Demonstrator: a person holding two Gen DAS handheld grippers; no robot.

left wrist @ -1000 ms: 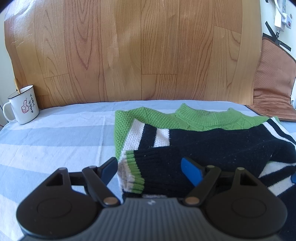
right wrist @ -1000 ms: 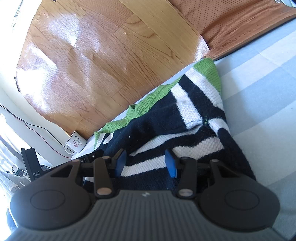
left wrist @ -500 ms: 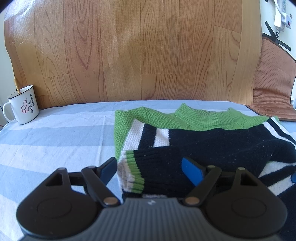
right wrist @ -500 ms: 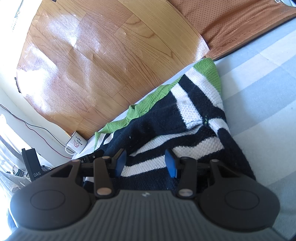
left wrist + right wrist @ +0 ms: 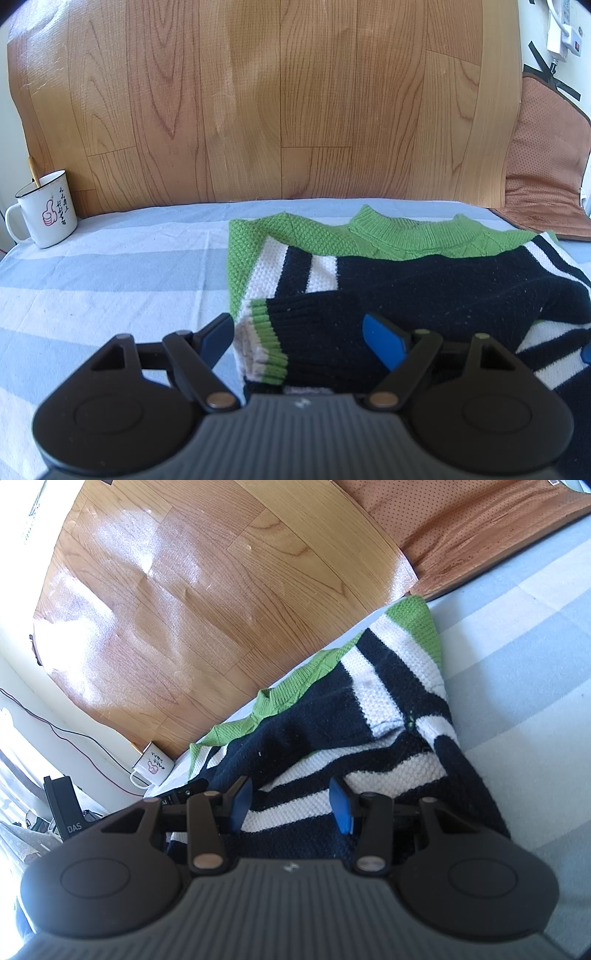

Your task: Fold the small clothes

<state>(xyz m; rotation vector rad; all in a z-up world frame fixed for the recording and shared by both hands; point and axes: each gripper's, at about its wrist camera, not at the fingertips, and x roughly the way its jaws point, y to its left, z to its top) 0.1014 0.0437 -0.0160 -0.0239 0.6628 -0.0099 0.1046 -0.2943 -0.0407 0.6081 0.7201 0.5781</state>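
Lying on a blue-and-white striped sheet (image 5: pixel 110 280), the sweater (image 5: pixel 424 280) is a small knit in black and white stripes with a green yoke and collar. Both sleeves are folded in across its chest. One sleeve's cuff (image 5: pixel 269 343), ribbed in green and white, sits at the near left edge in the left wrist view.

The left gripper (image 5: pixel 306 338) hangs low over that cuff with its jaws spread wide: one blue pad is left of the cuff, over the sheet, and the other is over the black sleeve. Neither pad presses the knit.

The right gripper (image 5: pixel 291 805) is over the sweater's lower striped part, jaws standing partly apart with the knit showing between the 2 pads. I cannot tell whether they touch the fabric.

Behind the sheet rises a wood-grain board (image 5: pixel 277 103), with a brown pad (image 5: pixel 543 166) beside it. A white mug (image 5: pixel 46 214) with a red thumbs-up stands at the far left corner of the sheet.
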